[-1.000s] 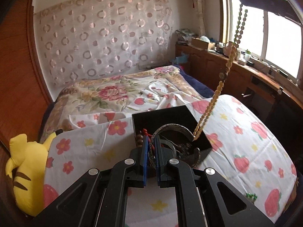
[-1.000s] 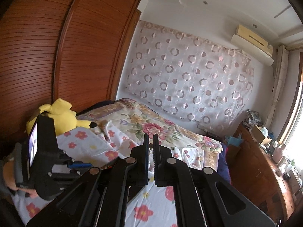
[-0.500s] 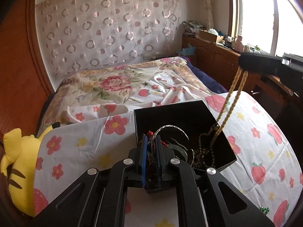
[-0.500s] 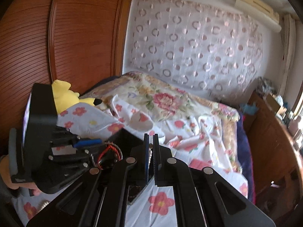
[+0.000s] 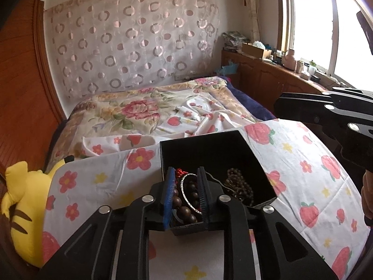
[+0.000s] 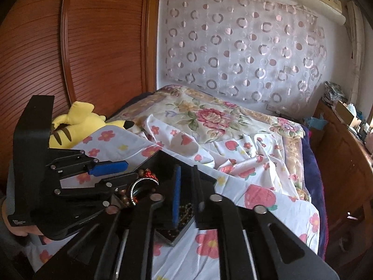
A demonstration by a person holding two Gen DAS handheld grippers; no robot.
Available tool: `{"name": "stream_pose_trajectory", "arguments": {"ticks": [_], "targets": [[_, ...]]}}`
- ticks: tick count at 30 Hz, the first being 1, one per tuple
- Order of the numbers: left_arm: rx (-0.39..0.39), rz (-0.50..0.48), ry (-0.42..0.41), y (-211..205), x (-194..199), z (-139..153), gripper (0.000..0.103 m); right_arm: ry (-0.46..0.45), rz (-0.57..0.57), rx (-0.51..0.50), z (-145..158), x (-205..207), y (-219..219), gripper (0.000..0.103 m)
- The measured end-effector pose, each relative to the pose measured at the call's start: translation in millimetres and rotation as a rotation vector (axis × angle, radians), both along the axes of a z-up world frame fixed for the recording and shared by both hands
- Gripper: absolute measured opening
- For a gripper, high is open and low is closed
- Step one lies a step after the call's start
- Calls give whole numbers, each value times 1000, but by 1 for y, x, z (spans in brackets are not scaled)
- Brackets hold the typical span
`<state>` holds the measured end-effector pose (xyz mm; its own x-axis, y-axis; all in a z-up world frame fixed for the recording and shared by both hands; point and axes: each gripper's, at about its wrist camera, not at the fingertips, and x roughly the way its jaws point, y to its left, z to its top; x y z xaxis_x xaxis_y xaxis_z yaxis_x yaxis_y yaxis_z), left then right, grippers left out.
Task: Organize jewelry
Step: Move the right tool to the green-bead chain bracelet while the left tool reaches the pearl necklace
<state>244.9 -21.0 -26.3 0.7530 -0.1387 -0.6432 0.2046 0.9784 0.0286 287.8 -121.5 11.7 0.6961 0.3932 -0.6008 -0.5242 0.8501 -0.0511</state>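
Both grippers are at the black box [image 5: 209, 149], which sits on the flower-print sheet [image 5: 303, 154] of the bed. Left gripper [image 5: 186, 193]: jaws have just been opening; they now stand slightly spread over the near-left part of the box, with the silver bangle [image 5: 189, 194] and the brown bead bracelet [image 5: 184, 206] lying between the pads, apparently not pressed. Bangle judged released into the box, resting on the beads with the red knotted cord [image 5: 179, 171] just behind. Right gripper [image 6: 186, 193]: jaws have also just been opening, a narrow gap, nothing pinched as far as can be seen; below them the dark bead necklace [image 5: 240, 186] lies heaped in the near-right part of the box. Step in hand, as judged: letting go and clearing out. To do it well, open the left jaws a little further before lifting, so no pad drags the bangle back over the box wall; lift straight up from the box, not sideways, since the box rests on soft bedding and could tip or slide. Check that no strand of the necklace hangs on the right jaws before raising them. Risk: beads snagging on the blue pad [image 6: 176, 193].
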Motion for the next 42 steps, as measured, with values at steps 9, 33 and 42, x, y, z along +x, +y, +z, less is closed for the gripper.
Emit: {"name": "stream_pose_trajectory", "arguments": {"ticks": [9, 33, 42], "targets": [[-14, -6, -32, 6, -30, 1, 60, 2, 52, 19, -11, -52, -22, 14], [-62, 13, 34, 49, -154, -52, 95, 216, 83, -63, -114, -166, -76, 14], [-36, -1, 59, 52, -169, -60, 95, 242, 64, -97, -126, -158, -73, 15]]}}
